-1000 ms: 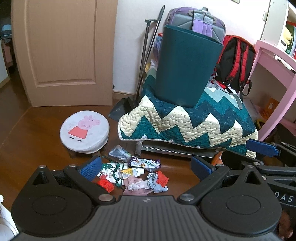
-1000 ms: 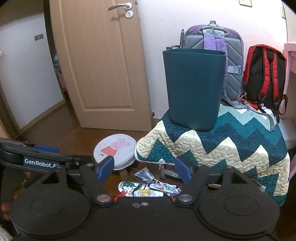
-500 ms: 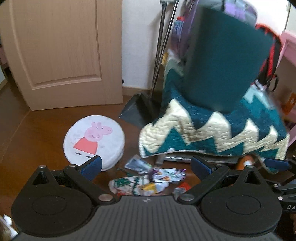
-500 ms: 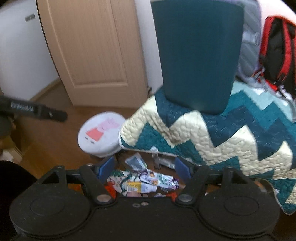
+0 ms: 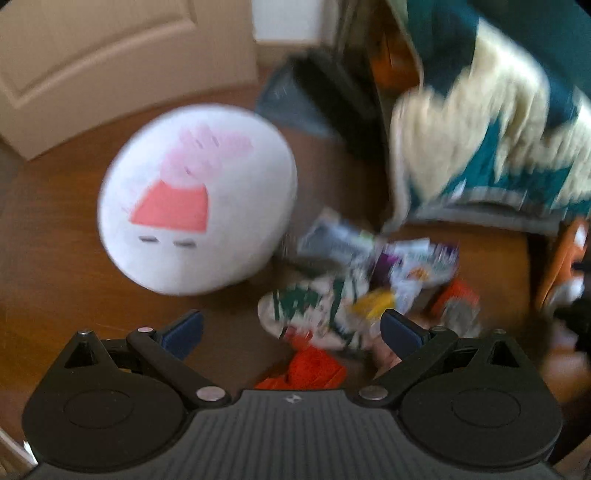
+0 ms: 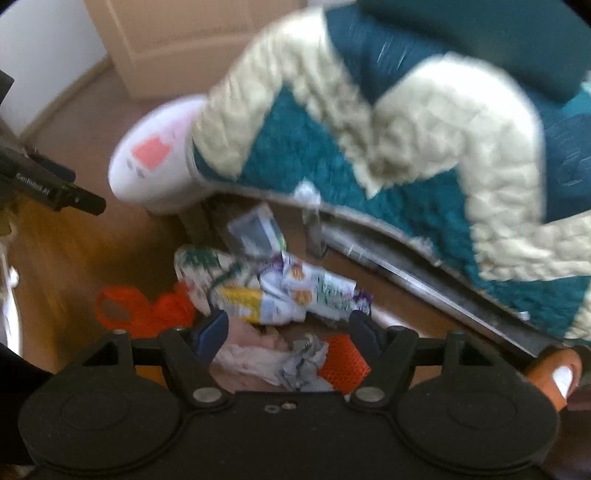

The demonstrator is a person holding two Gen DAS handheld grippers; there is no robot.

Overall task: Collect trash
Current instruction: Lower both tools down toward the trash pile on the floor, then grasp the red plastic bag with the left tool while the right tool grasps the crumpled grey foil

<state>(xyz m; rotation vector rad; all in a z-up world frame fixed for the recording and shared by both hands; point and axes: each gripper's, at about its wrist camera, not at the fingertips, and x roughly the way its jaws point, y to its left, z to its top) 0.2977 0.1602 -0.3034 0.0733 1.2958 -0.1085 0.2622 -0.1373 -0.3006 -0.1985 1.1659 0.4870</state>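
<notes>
A pile of trash lies on the wooden floor: snack wrappers point(image 6: 306, 288), a green-and-white wrapper point(image 5: 310, 310), crumpled tissue point(image 6: 280, 362) and orange netting point(image 6: 147, 306). Both views are motion-blurred. My left gripper point(image 5: 291, 332) is open and empty, low over the pile's near edge, with orange netting point(image 5: 310, 369) just below it. My right gripper point(image 6: 288, 332) is open and empty, right above the tissue and wrappers. The dark green bin point(image 6: 498, 33) stands on the quilt at the top edge. The left gripper's side point(image 6: 51, 184) shows at the left of the right wrist view.
A round white Peppa Pig stool point(image 5: 199, 199) stands left of the pile. A teal and cream zigzag quilt point(image 6: 388, 140) covers a low piece of furniture behind it. A dustpan point(image 5: 295, 96) and a wooden door point(image 5: 110, 55) are at the back.
Both grippers have dropped and tilted down toward the floor, closing in on the trash pile. The bin and backpacks have slid out of the top of both views. Jaws stay open.
</notes>
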